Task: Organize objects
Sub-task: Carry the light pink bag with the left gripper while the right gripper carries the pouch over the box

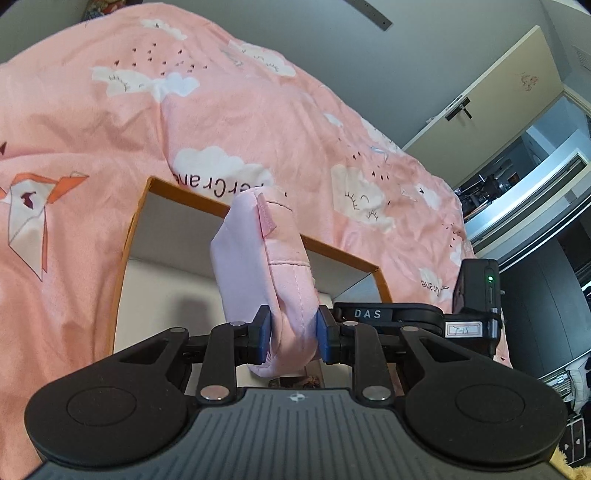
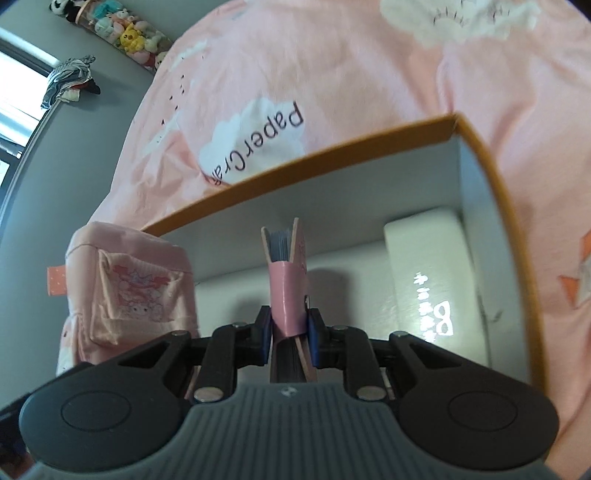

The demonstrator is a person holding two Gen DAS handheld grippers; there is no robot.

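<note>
My left gripper (image 1: 291, 338) is shut on a pale pink fabric pouch (image 1: 258, 266) and holds it upright over the open orange-rimmed box (image 1: 133, 229). The same pouch shows in the right wrist view (image 2: 129, 291) at the box's left, with a cartoon print on its pocket. My right gripper (image 2: 286, 332) is shut on a small pink notebook (image 2: 284, 273), held on edge over the white inside of the box (image 2: 480, 155). A white wrapped pack (image 2: 428, 273) lies in the box's right corner.
The box rests on a pink duvet (image 1: 240, 110) with white clouds and paper-crane prints. A door (image 1: 491, 99) and a dark doorway stand at the right of the left wrist view. A tube of plush toys (image 2: 125, 29) hangs on the wall beside a window.
</note>
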